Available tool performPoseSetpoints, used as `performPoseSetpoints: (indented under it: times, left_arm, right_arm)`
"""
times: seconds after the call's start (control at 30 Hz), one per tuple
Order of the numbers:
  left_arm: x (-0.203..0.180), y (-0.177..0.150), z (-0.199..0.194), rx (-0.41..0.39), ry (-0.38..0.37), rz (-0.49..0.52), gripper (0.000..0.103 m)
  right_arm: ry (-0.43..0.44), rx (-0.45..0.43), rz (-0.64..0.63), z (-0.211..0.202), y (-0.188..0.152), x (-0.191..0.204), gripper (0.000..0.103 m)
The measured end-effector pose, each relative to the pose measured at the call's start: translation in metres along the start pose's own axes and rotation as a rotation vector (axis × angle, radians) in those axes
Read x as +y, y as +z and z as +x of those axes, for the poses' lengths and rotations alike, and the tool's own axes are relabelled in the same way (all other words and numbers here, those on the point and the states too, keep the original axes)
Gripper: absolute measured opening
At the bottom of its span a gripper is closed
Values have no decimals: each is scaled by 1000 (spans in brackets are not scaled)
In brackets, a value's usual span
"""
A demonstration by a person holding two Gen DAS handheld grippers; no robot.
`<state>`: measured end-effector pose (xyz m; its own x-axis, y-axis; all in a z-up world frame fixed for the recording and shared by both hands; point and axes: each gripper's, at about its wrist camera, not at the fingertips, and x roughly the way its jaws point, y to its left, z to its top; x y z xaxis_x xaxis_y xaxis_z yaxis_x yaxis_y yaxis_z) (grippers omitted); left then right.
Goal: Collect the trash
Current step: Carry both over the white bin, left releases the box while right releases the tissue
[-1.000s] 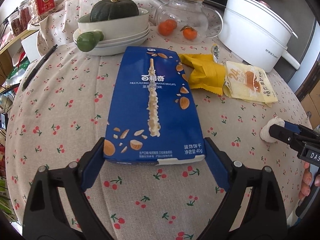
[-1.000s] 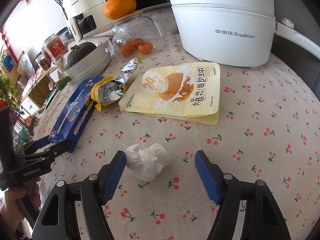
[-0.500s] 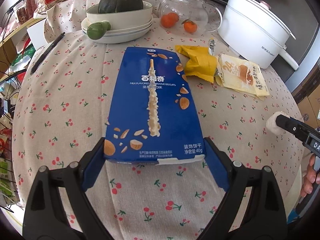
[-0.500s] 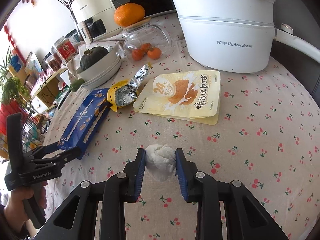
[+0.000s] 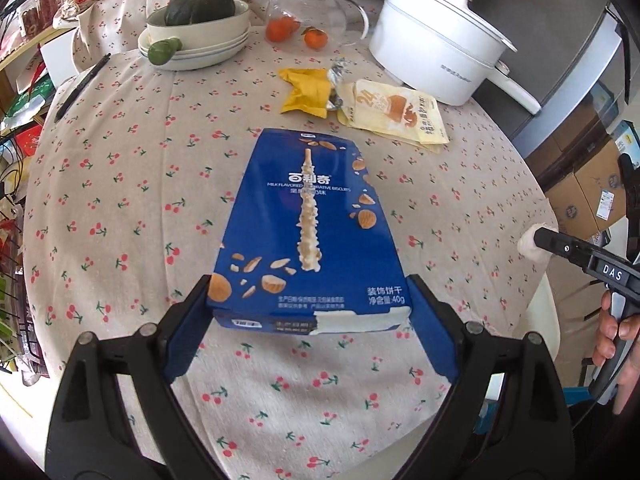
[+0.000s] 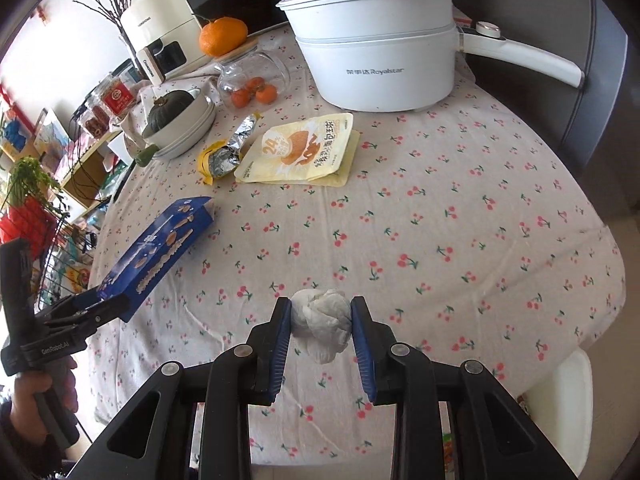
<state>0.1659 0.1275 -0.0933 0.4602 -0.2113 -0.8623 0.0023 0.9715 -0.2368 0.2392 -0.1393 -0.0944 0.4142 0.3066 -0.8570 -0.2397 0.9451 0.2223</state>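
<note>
A round table under a cherry-print tablecloth (image 6: pixel 460 208) fills the kitchen corner; a white electric pot (image 6: pixel 376 60) with a lid and a long handle stands at its far edge; beside it a glass jar (image 6: pixel 252 76) lies on its side with small oranges (image 6: pixel 256 94) inside and a large orange (image 6: pixel 223 36) on a wooden lid behind it; a dark green squash (image 5: pixel 200 5) sits in a cream bowl on stacked plates (image 5: pixel 200 50); a black pen (image 5: pixel 82 86) lies near the cloth's left edge; a white appliance (image 6: pixel 156 40) and red-labelled jars (image 6: pixel 116 98) line the back; cardboard boxes (image 5: pixel 588 196) stand on the floor.
</note>
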Motion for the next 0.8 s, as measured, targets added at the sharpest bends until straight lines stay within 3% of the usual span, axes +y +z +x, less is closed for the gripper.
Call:
performPoseSetpoints:
  times: [0.37,0.8]
  left_arm:
    - [-66,-24,-10,35,-166,58,92]
    - [-172,-44,-3,93,-318,275,92]
  right_arm:
    - [-11,-4,123,-48,-35,-65,31]
    - [-93,-48,207,-99,-66,-136,31]
